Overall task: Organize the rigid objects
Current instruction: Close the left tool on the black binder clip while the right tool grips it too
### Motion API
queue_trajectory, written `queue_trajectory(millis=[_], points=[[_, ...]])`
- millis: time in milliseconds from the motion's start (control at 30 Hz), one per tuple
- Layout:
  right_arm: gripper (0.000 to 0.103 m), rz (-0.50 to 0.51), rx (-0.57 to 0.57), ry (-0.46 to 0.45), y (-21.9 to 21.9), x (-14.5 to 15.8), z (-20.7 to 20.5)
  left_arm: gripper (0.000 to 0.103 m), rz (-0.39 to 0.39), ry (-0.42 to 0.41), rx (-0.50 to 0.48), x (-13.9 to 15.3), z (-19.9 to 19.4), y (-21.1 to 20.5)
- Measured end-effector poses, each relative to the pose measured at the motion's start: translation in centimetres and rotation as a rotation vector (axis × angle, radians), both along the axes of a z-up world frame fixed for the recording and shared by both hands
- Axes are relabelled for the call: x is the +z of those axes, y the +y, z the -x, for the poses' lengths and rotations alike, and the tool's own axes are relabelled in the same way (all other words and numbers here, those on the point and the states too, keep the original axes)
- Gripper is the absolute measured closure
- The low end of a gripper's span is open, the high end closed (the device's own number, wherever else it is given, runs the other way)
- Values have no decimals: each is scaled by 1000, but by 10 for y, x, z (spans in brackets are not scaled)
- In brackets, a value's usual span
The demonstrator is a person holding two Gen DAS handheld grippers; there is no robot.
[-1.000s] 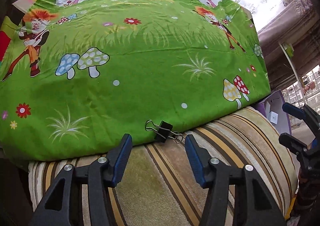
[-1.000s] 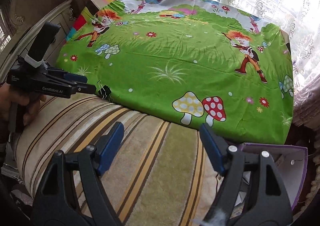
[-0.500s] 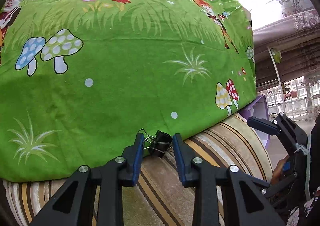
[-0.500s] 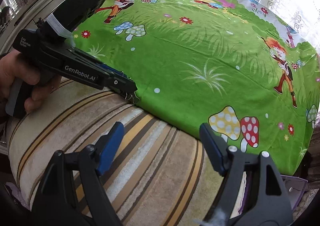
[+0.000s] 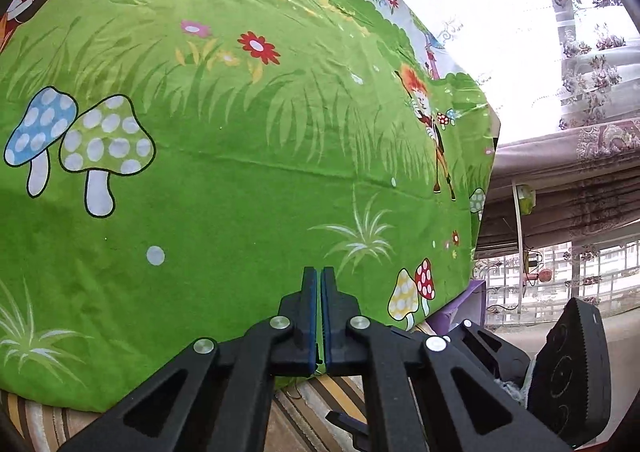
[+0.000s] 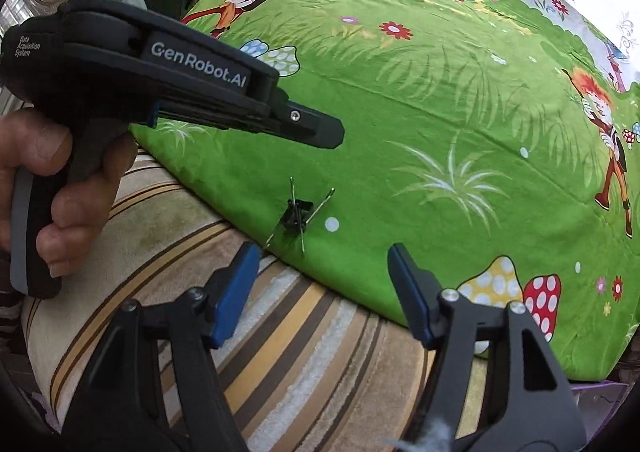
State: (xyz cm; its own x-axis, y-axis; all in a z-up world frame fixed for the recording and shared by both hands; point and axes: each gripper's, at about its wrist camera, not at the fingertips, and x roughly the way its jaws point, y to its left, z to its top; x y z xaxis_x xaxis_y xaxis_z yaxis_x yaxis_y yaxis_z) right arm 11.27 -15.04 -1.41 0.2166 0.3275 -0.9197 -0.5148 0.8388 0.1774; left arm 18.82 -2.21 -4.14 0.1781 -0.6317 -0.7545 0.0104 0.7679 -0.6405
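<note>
A small black binder clip (image 6: 296, 214) with silver wire handles lies on the green cartoon cloth (image 6: 440, 124) near its front edge. My left gripper (image 5: 319, 284) is shut with nothing between its pads; in the right wrist view it (image 6: 324, 130) hovers above and left of the clip, apart from it. The clip is hidden in the left wrist view. My right gripper (image 6: 322, 264) is open and empty, its fingers just in front of the clip, over the striped cushion (image 6: 280, 332).
The green cloth (image 5: 240, 172) covers a raised surface with lace curtains (image 5: 560, 32) behind it. A purple box (image 5: 476, 300) sits past the cloth's right edge. The right gripper's body (image 5: 568, 368) shows at the lower right of the left wrist view.
My left gripper closed fully and lifted up and forward over the cloth without the clip. The clip now lies farther onto the cloth. My right gripper moved in close to the clip.
</note>
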Motion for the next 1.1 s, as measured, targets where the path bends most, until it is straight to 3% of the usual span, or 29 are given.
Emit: queue_trajectory(millis=[167,267,333,467,667,867,933,967,1100], points=[[41,-19,17,50,10,-11,-5,97,-20,34,16,-6,6,11],[49,-38,5,83,11,-17,-9,88,-35,79,40,-10,19,23],[49,-36,11,87,14,-20,-10,79,-9,111,51,-15,27,26],[52,-21,53,88,24,-25,-10,76,35,148,53,-23,32,27],[75,1,49,77,23,-30,-20,76,40,150,33,-26,30,19],[75,-13,19,68,9,-31,-21,75,84,155,33,-28,29,19],[75,-25,20,69,8,-31,-21,59,93,156,24,-27,27,15],[75,-30,17,68,6,-31,-20,55,87,156,19,-27,26,13],[75,-73,0,58,-3,-26,-17,52,92,142,-17,-26,23,5]])
